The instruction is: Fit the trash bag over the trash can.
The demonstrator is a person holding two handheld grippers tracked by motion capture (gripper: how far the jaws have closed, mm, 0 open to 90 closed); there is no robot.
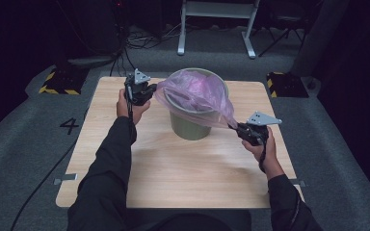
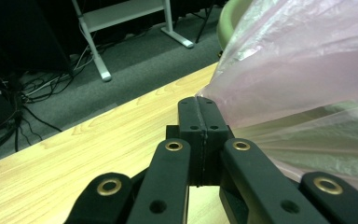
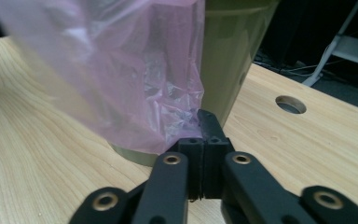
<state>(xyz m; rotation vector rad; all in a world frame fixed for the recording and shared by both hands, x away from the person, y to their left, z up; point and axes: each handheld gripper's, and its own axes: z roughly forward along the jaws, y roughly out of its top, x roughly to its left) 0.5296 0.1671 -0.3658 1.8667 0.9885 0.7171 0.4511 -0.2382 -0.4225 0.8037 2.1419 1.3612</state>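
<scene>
Person in black long sleeves; each black claw [image 1: 150, 94] [image 1: 234, 127] has brass rivets, a grey triangular plate and a cable.

"4" — on grey floor [image 1: 24, 139]

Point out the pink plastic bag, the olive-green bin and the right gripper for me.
Pink translucent plastic bag [image 1: 197, 94]: high view, film stretched over the opening.
Olive-green round bin [image 1: 189, 127]: high view, bare lower wall.
Right gripper [image 1: 236, 126]: high view, tip of its jaws.

Light wooden table [image 1: 183, 168]; olive-green bin [image 1: 191, 126] standing on it.
</scene>
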